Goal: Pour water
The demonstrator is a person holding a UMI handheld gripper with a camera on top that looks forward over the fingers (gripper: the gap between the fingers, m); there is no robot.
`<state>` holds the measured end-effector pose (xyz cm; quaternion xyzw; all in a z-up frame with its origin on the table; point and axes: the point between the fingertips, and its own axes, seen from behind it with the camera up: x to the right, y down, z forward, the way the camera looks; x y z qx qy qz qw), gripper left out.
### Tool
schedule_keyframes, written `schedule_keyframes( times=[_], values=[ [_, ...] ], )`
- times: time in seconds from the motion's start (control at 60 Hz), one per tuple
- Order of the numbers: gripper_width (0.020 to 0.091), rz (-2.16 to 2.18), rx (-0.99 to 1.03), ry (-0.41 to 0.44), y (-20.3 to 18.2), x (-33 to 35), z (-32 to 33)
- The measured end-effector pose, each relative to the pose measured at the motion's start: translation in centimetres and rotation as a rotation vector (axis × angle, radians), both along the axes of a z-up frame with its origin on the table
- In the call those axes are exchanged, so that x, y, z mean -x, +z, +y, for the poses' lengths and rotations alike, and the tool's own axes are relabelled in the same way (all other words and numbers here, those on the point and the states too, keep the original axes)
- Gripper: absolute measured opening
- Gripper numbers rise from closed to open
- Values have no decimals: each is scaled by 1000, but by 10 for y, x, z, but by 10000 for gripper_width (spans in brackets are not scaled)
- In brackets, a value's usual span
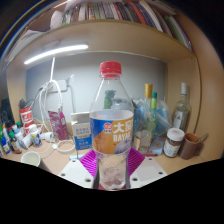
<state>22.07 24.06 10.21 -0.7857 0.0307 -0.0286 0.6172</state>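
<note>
A clear water bottle (111,125) with a red cap and a yellow-and-blue label stands upright at twelve o'clock from the gripper (112,163), pinched between the pink-padded fingers (90,163), with assorted bottles on the cluttered table (70,172) at ten and two o'clock behind it.

We see a clear bottle (111,125) with a red cap (111,69) and a blue-and-orange label (112,131). Magenta pads (90,163) flank it at lower centre.

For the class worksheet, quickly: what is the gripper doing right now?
Gripper: shut on the clear plastic water bottle with a red cap and orange label, its pads pressed against either side of the bottle's lower part.
</note>
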Motion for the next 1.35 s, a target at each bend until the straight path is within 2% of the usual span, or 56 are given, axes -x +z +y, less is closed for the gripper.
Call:
schedule_keyframes(
  times=[0.133,0.167,0.217,0.35,0.45,0.583,0.667,0.75,1.05,1.35],
  values=[
    [376,7,39,10,-46,-3,-6],
    [385,14,-25,12,-35,-2,-6],
    [388,17,-52,23,-38,-1,-4],
    [391,34,-63,27,-36,-1,-7],
    [420,12,-53,22,-36,-1,-5],
    [555,-2,54,40,-48,1,-8],
    [864,25,156,73,-58,6,-22],
    [826,33,172,57,-51,2,-40],
    [836,68,203,26,4,15,-153],
    [835,14,148,0,106,37,-294]
  ],
)
